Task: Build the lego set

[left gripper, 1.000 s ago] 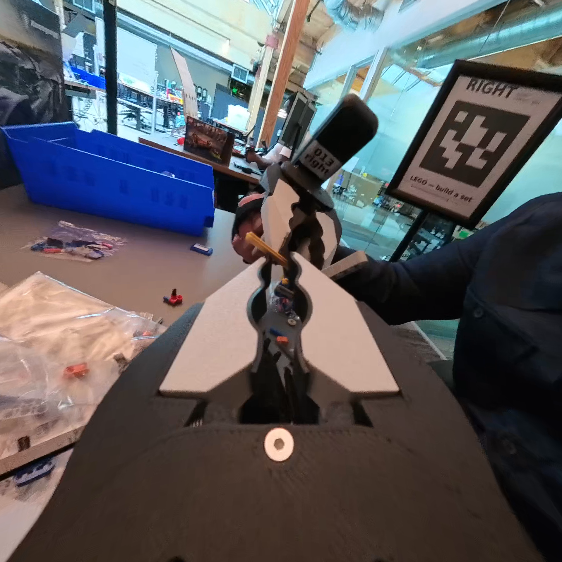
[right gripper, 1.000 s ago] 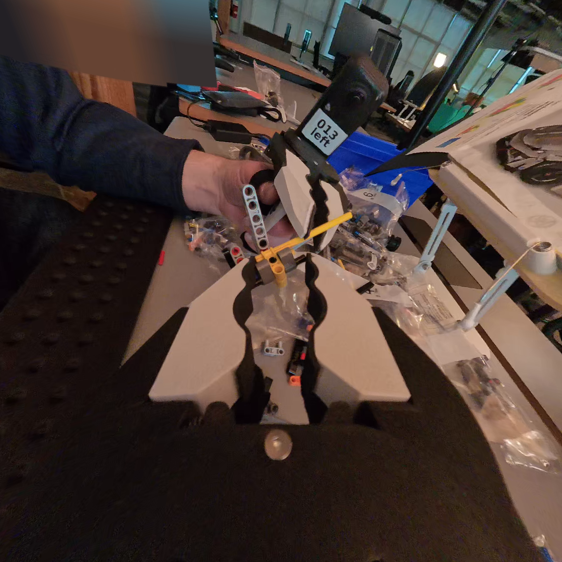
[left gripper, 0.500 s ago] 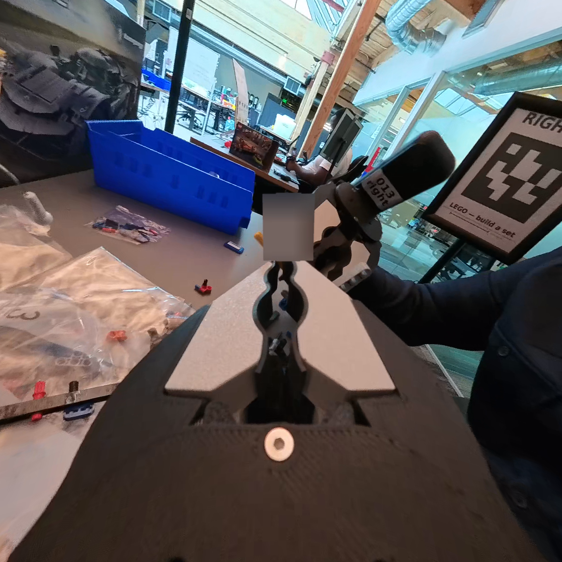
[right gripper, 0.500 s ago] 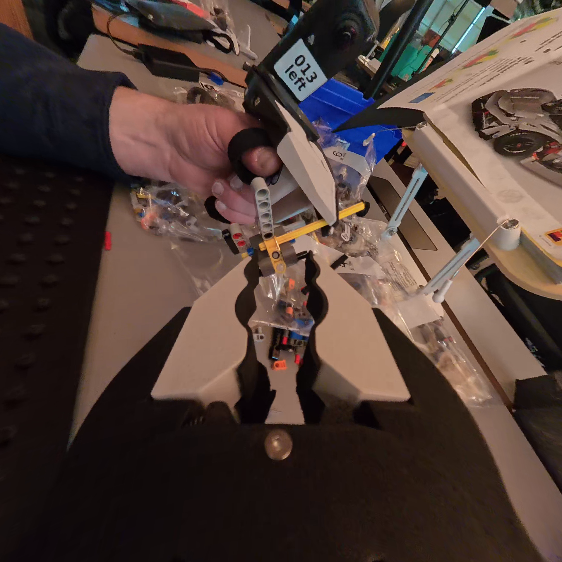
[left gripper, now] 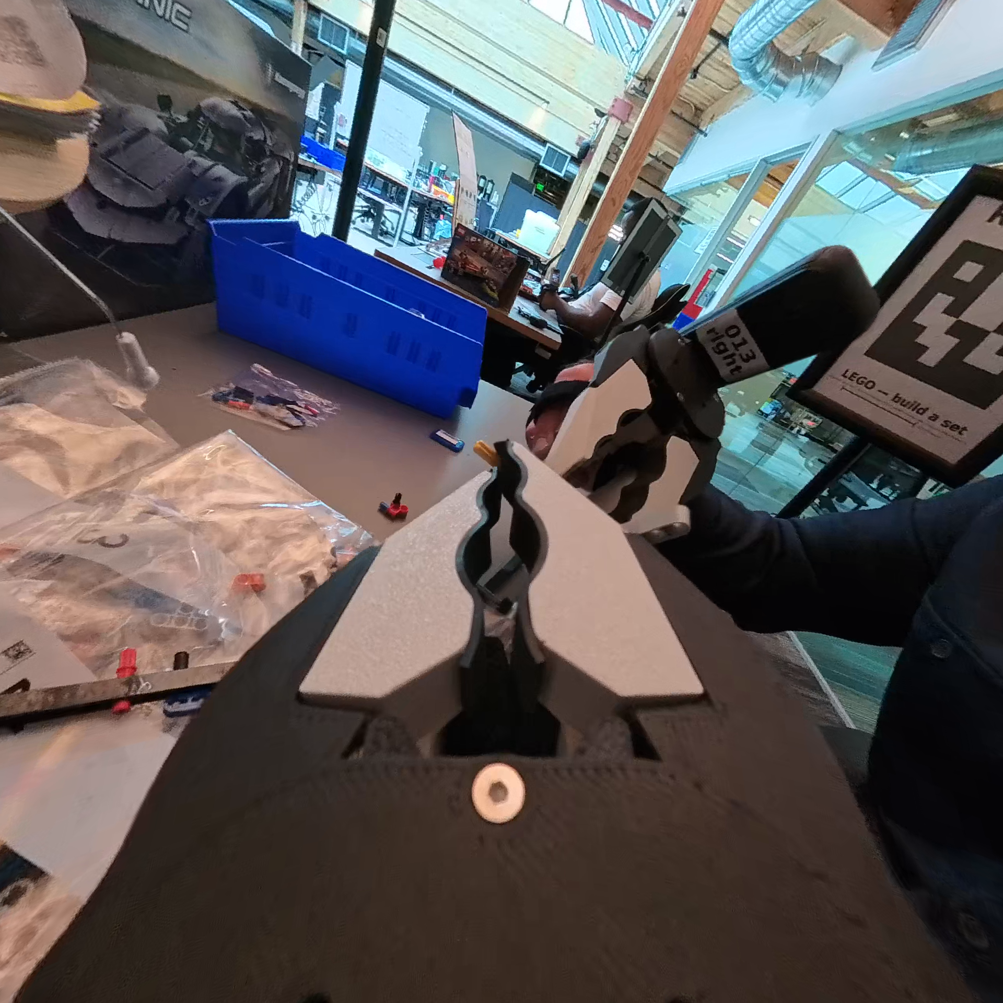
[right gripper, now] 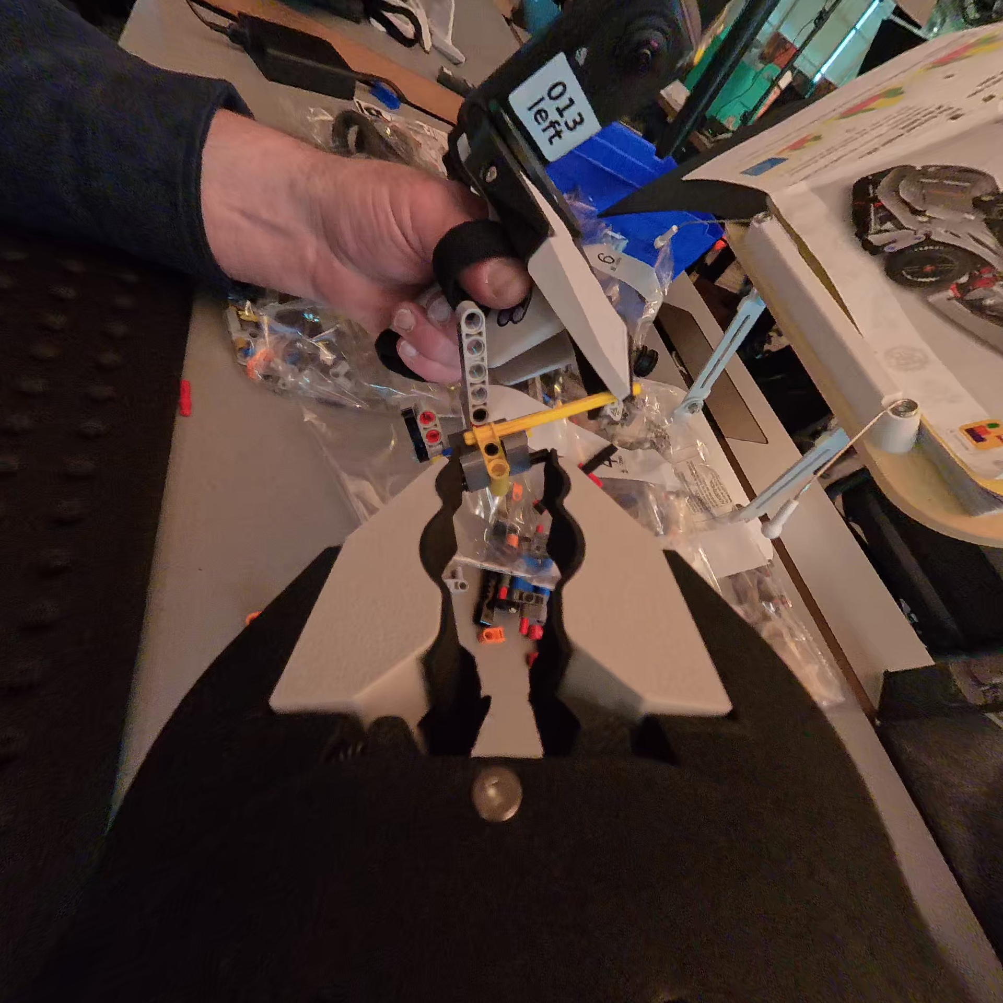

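Holding firm, the right gripper (right gripper: 496, 461) pinches a small grey-and-yellow sub-assembly (right gripper: 493, 458) at its very tips, up in the air above the table (right gripper: 260, 515). A grey holed beam (right gripper: 473, 363) stands up from that little cluster, and a yellow axle (right gripper: 548, 415) runs out of it toward the far right. On that axle's far end sits the left gripper (right gripper: 619, 388), tips pressed together on the rod; in its own view just the yellow stub (left gripper: 483, 449) pokes out past the tongs (left gripper: 505, 472). So one tool steadies the block, the other grips the rod, which looks like the set-up for sliding or seating the axle through the connector. Below, loose pieces (right gripper: 515, 602) and clear parts bags (right gripper: 304, 347) lie spread over the table, with a blue bin (left gripper: 347, 320) at the far side and the instruction booklet (right gripper: 895, 228) propped on a stand at the right, angled for easy reading. Plenty of building left, I'd judge.
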A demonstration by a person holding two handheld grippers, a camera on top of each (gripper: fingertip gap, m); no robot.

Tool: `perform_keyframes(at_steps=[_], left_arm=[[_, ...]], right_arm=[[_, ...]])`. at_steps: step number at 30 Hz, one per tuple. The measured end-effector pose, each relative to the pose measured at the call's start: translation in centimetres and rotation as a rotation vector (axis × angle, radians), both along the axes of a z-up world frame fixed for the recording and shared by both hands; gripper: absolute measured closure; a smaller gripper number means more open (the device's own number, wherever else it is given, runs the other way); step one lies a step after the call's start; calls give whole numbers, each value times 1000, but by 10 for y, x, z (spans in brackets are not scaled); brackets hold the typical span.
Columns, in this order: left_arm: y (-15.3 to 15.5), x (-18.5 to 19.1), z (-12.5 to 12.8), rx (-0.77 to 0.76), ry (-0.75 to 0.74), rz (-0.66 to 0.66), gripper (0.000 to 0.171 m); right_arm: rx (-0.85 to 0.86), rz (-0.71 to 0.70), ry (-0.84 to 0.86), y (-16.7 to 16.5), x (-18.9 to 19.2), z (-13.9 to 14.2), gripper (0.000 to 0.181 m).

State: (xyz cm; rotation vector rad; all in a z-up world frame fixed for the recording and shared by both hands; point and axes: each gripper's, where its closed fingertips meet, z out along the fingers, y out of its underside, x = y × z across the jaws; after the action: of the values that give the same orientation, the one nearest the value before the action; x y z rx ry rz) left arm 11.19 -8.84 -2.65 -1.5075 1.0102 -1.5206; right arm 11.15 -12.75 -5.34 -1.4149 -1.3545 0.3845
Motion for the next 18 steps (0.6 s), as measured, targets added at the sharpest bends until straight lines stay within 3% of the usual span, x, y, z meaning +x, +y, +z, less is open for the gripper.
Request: perform_keyframes(at_steps=[8, 10, 11, 12, 14, 16, 18], left_arm=[[-3, 8, -13, 110, 119, 37, 171], [13, 2, -15, 74, 124, 109, 171], [33, -9, -9, 24, 73, 191, 171], [47, -21, -5, -19, 41, 218, 171], [46, -30, -7, 34, 83, 222, 171], [32, -22, -17, 62, 140, 157, 171], [20, -12, -31, 73, 227, 58, 171]], right_arm=[[-60, 14, -69, 0, -9, -20, 152], [-68, 41, -101, -7, -14, -23, 153], [-89, 143, -108, -28, -28, -30, 153], [-67, 153, -173, -34, -36, -42, 153], [13, 31, -306, -8, -22, -56, 153], [-126, 71, -91, -5, -11, -31, 153], [-112, 62, -32, -1, 1, -20, 153]])
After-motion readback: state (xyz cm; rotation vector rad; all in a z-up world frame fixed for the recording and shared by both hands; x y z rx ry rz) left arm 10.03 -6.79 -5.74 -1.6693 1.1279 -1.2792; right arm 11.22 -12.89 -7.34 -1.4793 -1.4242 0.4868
